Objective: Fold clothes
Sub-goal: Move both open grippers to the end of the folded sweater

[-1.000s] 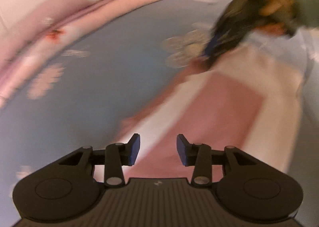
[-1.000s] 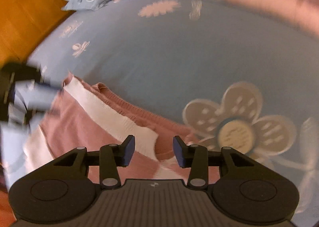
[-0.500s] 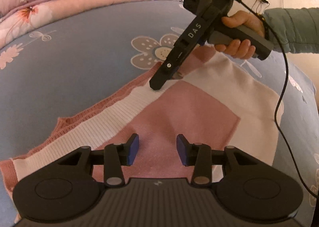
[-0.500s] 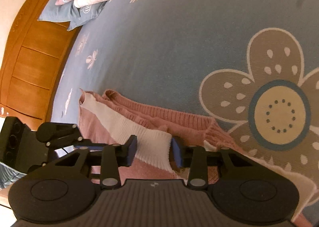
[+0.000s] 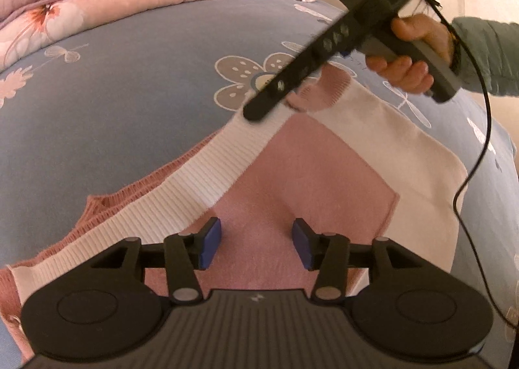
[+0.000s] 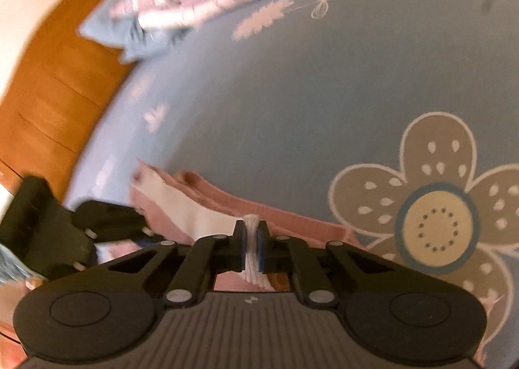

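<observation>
Sweater [image 5: 311,181] lies mostly flat on the bed [image 5: 129,103], folding barely begun. Right gripper [image 6: 251,239] pinches its white hem [image 6: 249,258]; left gripper [image 5: 256,245] hovers over it, jaws opening, empty.

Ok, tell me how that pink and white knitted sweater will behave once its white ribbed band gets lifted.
The pink and white knitted sweater is probably floppy: its band bunches between the right hand-held gripper pads. Likely it will drape and stretch, being a loose knit. Probably light.

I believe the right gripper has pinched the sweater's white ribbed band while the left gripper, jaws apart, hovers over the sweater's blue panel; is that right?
Almost. The left gripper, its jaws opening with nothing between them, is over a pink panel of the sweater, not a blue one, as the left wrist view shows. The right gripper does pinch the white ribbed band.
</observation>
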Action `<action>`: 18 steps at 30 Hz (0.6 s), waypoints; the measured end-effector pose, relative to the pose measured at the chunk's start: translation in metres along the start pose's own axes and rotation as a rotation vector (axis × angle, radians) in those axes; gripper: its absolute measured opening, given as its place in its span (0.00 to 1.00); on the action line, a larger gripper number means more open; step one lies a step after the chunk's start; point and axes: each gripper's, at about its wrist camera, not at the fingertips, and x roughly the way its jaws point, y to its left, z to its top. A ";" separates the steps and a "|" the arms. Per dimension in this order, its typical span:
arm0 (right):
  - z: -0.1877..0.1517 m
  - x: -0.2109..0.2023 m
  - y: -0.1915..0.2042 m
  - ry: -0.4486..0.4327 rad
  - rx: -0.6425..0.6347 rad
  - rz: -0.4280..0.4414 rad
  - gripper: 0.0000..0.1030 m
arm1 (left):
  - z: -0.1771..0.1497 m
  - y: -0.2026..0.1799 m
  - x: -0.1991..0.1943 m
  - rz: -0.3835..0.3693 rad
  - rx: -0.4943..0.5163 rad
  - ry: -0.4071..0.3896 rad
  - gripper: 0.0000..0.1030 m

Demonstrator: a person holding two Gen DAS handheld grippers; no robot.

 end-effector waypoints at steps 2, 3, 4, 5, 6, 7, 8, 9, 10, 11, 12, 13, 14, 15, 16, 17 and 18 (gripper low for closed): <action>-0.001 0.012 0.001 0.023 -0.016 -0.049 0.11 | -0.001 -0.003 0.001 0.020 0.016 0.002 0.51; -0.002 0.017 0.002 0.034 -0.027 -0.070 0.11 | 0.000 -0.005 0.002 0.030 0.020 0.005 0.52; -0.002 0.016 0.004 0.022 -0.026 -0.080 0.11 | 0.000 -0.006 0.001 0.037 0.022 0.007 0.52; -0.002 0.015 0.005 0.010 -0.026 -0.091 0.12 | 0.000 -0.008 0.000 0.044 0.024 0.009 0.52; -0.003 0.013 0.007 -0.006 -0.026 -0.103 0.16 | 0.000 -0.010 -0.004 0.054 0.027 0.006 0.52; -0.003 0.003 0.011 -0.042 -0.029 -0.127 0.19 | 0.000 -0.011 -0.008 0.064 0.030 0.003 0.51; -0.005 -0.008 0.016 -0.071 -0.039 -0.136 0.19 | 0.000 -0.013 -0.013 0.073 0.034 -0.002 0.51; -0.009 -0.019 0.022 -0.090 -0.048 -0.138 0.21 | -0.002 -0.015 -0.021 0.076 0.042 -0.014 0.51; -0.013 -0.029 0.028 -0.108 -0.057 -0.140 0.21 | -0.006 -0.017 -0.028 0.084 0.049 -0.021 0.51; -0.017 -0.038 0.033 -0.122 -0.065 -0.140 0.21 | -0.010 -0.019 -0.034 0.092 0.054 -0.028 0.52; -0.024 -0.041 0.036 -0.109 -0.065 -0.134 0.24 | -0.014 -0.019 -0.039 0.098 0.054 -0.027 0.52; -0.032 -0.043 0.039 -0.096 -0.065 -0.128 0.26 | -0.020 -0.021 -0.044 0.107 0.046 -0.026 0.52; -0.039 -0.044 0.041 -0.082 -0.064 -0.123 0.26 | -0.026 -0.022 -0.049 0.114 0.035 -0.023 0.52; -0.046 -0.039 0.040 -0.063 -0.058 -0.123 0.26 | -0.033 -0.023 -0.051 0.111 0.014 -0.012 0.53; -0.052 -0.033 0.040 -0.045 -0.052 -0.126 0.26 | -0.040 -0.023 -0.053 0.110 -0.007 0.000 0.53; -0.057 -0.024 0.037 -0.037 -0.045 -0.144 0.26 | -0.048 -0.024 -0.055 0.122 -0.029 0.018 0.53; -0.061 -0.015 0.034 -0.034 -0.037 -0.163 0.26 | -0.056 -0.024 -0.056 0.134 -0.053 0.037 0.53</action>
